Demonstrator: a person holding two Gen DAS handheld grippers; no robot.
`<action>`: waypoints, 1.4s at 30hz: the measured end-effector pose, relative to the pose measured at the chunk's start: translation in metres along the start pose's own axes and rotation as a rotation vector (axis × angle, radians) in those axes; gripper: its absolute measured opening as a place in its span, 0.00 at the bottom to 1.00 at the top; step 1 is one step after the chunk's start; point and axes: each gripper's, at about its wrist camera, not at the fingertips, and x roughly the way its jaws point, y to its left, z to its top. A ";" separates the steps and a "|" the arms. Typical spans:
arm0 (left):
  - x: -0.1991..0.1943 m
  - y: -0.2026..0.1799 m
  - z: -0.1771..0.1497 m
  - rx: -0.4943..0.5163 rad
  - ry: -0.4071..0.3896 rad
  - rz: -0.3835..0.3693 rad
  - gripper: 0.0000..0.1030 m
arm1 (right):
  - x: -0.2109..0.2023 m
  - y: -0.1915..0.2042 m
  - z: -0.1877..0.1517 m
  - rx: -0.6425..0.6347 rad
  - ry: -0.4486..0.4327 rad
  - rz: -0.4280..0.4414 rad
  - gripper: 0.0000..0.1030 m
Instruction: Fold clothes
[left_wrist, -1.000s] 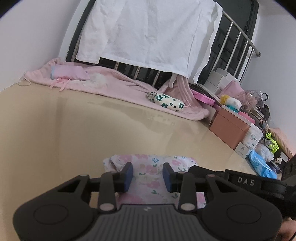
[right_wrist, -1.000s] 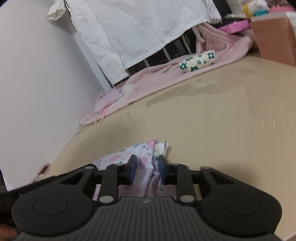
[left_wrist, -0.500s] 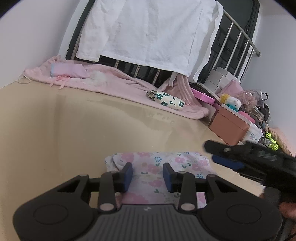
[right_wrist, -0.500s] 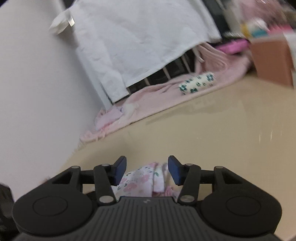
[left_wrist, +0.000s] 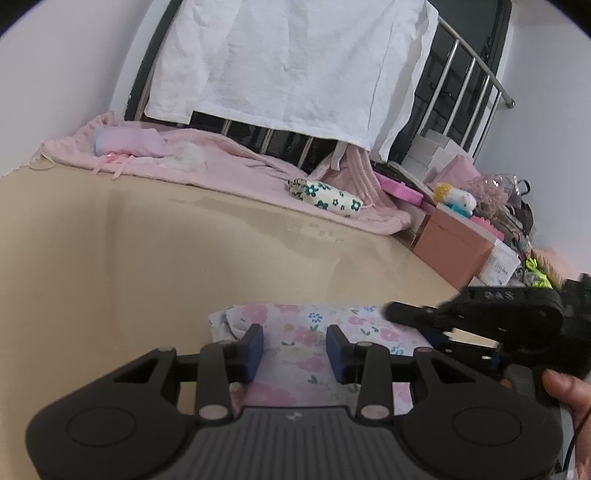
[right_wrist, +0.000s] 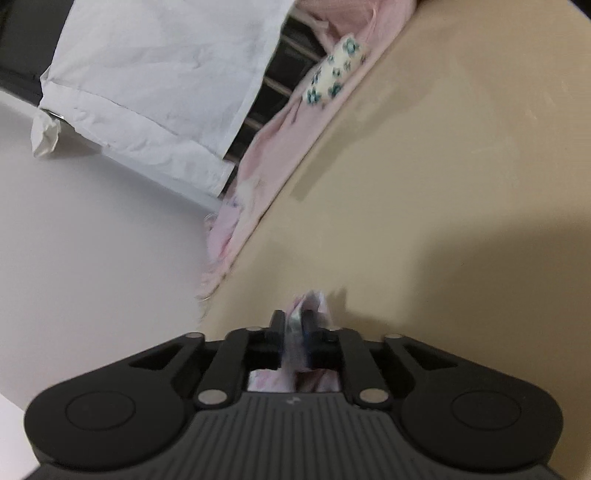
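Now the floral garment (left_wrist: 314, 332) lies under the left hand-held gripper (left_wrist: 294, 349).

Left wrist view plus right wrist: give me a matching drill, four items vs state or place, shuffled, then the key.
Items:
1. left tongs
2. right tongs
3. white sheet
4. green-flowered roll

States or places:
A. lying on the pink blanket
B. open above the floral garment, gripping nothing
C. draped over the metal rail
D. shut on a pinch of the floral garment

Pairs: 1-B, 2-D, 3-C, 4-A
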 end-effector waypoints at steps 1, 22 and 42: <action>0.000 0.002 0.001 -0.010 0.002 -0.001 0.41 | -0.013 0.011 -0.001 -0.080 -0.031 -0.022 0.19; -0.017 0.042 0.022 -0.134 0.106 -0.025 0.64 | -0.021 0.022 -0.016 -0.201 0.085 -0.013 0.63; 0.045 0.037 0.074 -0.288 0.254 -0.245 0.17 | 0.013 0.035 -0.001 -0.226 0.119 0.037 0.12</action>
